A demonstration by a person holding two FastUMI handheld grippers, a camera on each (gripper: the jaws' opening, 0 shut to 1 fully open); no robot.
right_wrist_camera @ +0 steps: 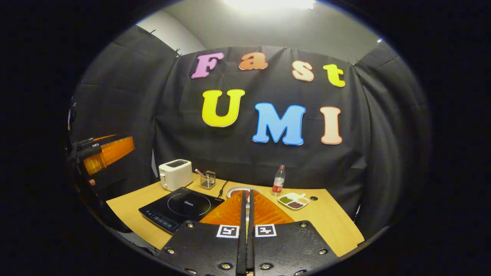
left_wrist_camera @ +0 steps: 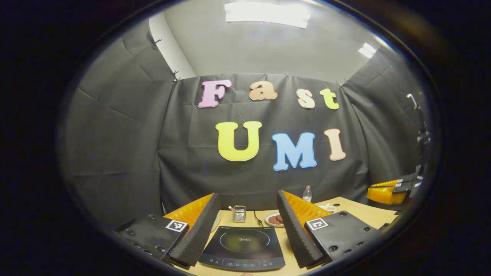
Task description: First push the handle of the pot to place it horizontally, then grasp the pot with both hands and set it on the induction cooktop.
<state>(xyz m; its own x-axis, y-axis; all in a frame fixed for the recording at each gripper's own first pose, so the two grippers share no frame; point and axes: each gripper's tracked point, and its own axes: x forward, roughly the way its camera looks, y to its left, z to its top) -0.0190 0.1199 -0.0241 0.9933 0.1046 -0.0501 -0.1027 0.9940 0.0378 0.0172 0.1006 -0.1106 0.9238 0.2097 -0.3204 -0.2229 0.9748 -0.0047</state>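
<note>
Pot and handle are what we are after, yet we cannot place either from where our two grippers look now; the pot's position and the way its handle lies we cannot tell. What we do have is its destination. The induction cooktop [left_wrist_camera: 243, 247] lies flat on the wooden table [right_wrist_camera: 330, 226], bare on top, directly ahead of our left gripper [left_wrist_camera: 245, 226] and framed between its two fingers, which stand wide apart with nothing between them. From our right gripper [right_wrist_camera: 246, 230] the same cooktop sits ahead and off to the left, so we judge the left hand to be the nearer one to it. The right gripper's fingers are pressed together, pad against pad, gripping nothing.

Behind the cooktop we see a white toaster [right_wrist_camera: 175, 174], a small wire holder [right_wrist_camera: 207, 179] with something pink in it, a plate [left_wrist_camera: 274, 219] of dark food, a plastic bottle [right_wrist_camera: 278, 181] and a divided dish [right_wrist_camera: 294, 201] of beans. In the right gripper view the left gripper shows as an orange body at the far left edge, held up off the table.

We judge the task not yet begun. The coming move turns on finding the pot first, and only then on which way its handle points relative to whichever gripper does the pushing.
</note>
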